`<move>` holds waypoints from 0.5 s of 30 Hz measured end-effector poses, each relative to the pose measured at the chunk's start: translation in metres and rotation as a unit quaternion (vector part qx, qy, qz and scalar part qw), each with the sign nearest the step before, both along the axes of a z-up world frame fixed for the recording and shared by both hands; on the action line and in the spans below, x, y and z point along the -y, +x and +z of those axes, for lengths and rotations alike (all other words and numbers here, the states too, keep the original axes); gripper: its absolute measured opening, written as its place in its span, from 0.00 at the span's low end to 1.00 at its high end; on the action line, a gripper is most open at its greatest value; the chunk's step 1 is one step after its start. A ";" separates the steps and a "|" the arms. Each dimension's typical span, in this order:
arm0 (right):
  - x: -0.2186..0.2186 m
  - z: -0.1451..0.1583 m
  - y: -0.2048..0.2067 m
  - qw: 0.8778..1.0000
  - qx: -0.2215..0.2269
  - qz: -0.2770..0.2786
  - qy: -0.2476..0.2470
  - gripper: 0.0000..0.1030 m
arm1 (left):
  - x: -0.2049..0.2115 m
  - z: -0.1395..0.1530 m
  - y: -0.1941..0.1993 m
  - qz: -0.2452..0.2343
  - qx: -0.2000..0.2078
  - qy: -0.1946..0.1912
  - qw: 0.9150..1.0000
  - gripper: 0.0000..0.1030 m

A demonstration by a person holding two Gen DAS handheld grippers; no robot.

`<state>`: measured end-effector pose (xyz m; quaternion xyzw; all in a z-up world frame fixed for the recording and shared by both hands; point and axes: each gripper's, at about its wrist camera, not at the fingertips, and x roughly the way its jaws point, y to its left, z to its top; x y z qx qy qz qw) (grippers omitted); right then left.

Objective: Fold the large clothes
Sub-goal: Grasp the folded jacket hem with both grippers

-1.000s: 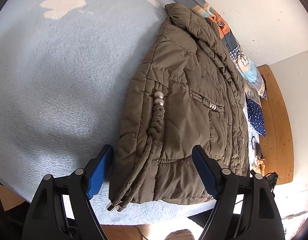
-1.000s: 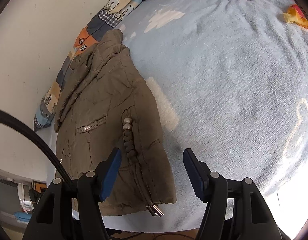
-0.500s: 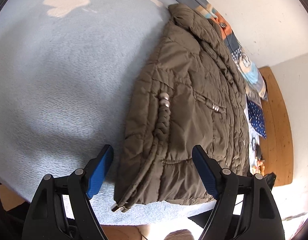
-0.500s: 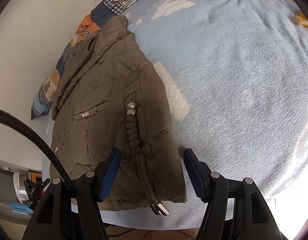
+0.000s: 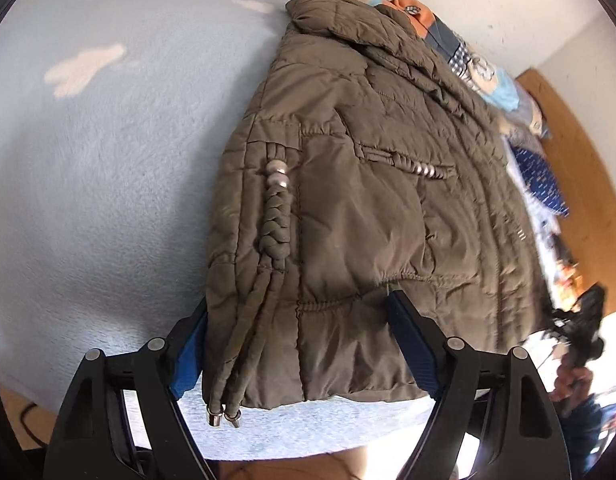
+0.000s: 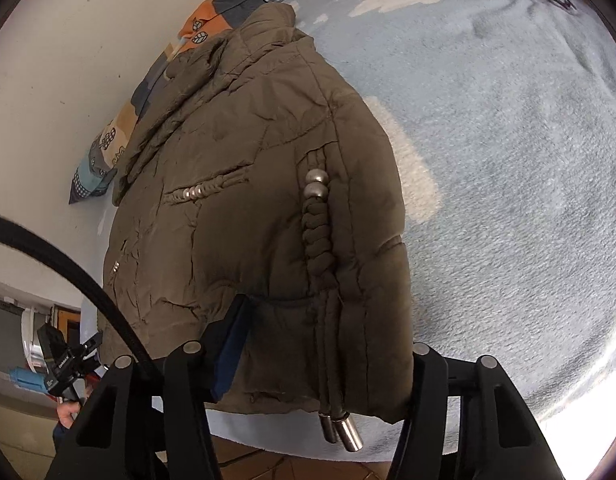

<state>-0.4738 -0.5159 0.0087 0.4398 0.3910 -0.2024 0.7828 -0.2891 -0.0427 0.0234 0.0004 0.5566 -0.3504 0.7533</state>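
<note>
Olive jacket [image 5: 360, 208] folded on light-blue blanket [image 5: 108, 168], hem at near edge. Left gripper [image 5: 304, 348] and right gripper [image 6: 320, 356] both spread wide, straddling hem, gripping nothing.

You won't find much to read here: only the small black handheld device [image 6: 62, 364] at the lower left of the right wrist view carries tiny white lettering, too small to make out.

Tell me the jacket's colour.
Olive-brown jacket, clearest in the right wrist view.
</note>
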 end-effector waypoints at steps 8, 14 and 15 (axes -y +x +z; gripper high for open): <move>-0.008 0.000 0.008 0.999 -0.022 0.020 -0.037 0.39 | 0.015 -0.002 -0.014 0.010 0.077 0.055 0.995 0.78; -0.010 -0.006 0.007 0.998 -0.027 0.017 -0.052 0.39 | 0.018 -0.005 -0.019 0.023 0.099 0.059 0.993 0.78; -0.009 -0.006 0.005 0.998 -0.026 0.016 -0.052 0.40 | 0.019 -0.006 -0.020 0.023 0.103 0.059 0.993 0.78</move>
